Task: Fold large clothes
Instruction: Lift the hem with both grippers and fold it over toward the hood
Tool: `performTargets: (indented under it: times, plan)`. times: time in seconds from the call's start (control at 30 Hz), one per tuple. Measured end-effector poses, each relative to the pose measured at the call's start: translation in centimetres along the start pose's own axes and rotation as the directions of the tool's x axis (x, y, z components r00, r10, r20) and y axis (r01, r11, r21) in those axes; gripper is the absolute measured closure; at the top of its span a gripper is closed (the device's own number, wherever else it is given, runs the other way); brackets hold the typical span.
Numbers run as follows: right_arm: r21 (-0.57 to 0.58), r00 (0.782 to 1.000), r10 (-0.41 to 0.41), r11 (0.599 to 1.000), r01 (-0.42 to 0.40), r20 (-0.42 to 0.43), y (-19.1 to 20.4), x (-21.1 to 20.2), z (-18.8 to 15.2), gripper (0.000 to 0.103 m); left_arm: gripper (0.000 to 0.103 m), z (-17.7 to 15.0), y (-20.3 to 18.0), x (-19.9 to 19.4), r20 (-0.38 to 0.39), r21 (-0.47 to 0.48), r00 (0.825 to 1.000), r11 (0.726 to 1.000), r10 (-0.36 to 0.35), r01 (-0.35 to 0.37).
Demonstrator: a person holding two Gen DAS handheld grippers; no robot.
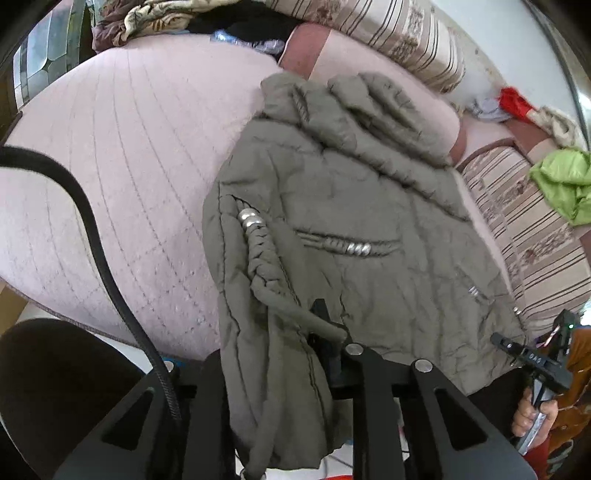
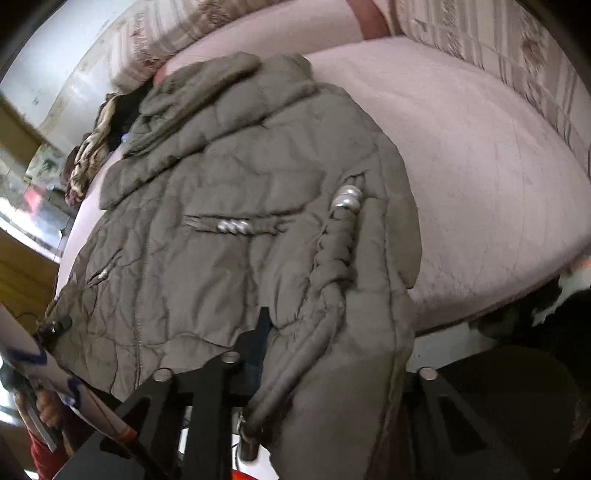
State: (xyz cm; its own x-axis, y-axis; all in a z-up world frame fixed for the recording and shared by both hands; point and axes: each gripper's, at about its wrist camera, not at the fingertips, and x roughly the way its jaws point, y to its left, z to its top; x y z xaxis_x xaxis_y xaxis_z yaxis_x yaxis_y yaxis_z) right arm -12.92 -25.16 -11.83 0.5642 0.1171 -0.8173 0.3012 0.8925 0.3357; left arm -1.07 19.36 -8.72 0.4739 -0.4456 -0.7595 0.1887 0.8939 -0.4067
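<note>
Pink sofa point(image 1: 129, 166) under olive jacket point(image 1: 351, 229)

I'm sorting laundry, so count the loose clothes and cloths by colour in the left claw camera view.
Grey-green: 1, the jacket
Bright green: 1, the crumpled cloth
Red: 1, the small cloth
Brown and cream patterned: 1, the blanket
Total: 4

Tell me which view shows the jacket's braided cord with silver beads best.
The right wrist view: the braided cord lies near centre, its beads and full braid down to the hem visible. The left wrist view shows the same cord too, but left of centre, its lower end running behind the gripper's finger.
</note>
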Motion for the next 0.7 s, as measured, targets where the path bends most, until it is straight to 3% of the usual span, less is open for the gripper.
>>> performTargets:
  times: [0.2,0.43,0.53,0.7]
  plan:
    - [0.003,0.992,0.101,0.995,-0.102,0.069,1.6,-3.2,3.8,0.083,0.085,3.7,-1.4,-2.9,0.086,-0.007,0.995,0.999,-0.052,0.053]
    - [0.022,0.953,0.228,0.971,-0.237,0.2,4.1,-6.2,13.4,0.083,0.085,12.6,-5.4,-4.5,0.205,0.032,0.976,0.997,-0.075,0.069]
    - [0.021,0.941,0.229,0.97,-0.241,0.248,5.3,-5.9,18.9,0.082,0.085,17.1,-7.1,-3.8,0.245,0.027,0.969,0.999,-0.039,0.033]
    - [0.035,0.947,0.165,0.983,-0.182,0.277,7.2,-2.5,27.4,0.082,0.085,25.3,-8.9,0.1,0.259,-0.003,0.964,0.999,0.052,-0.053]
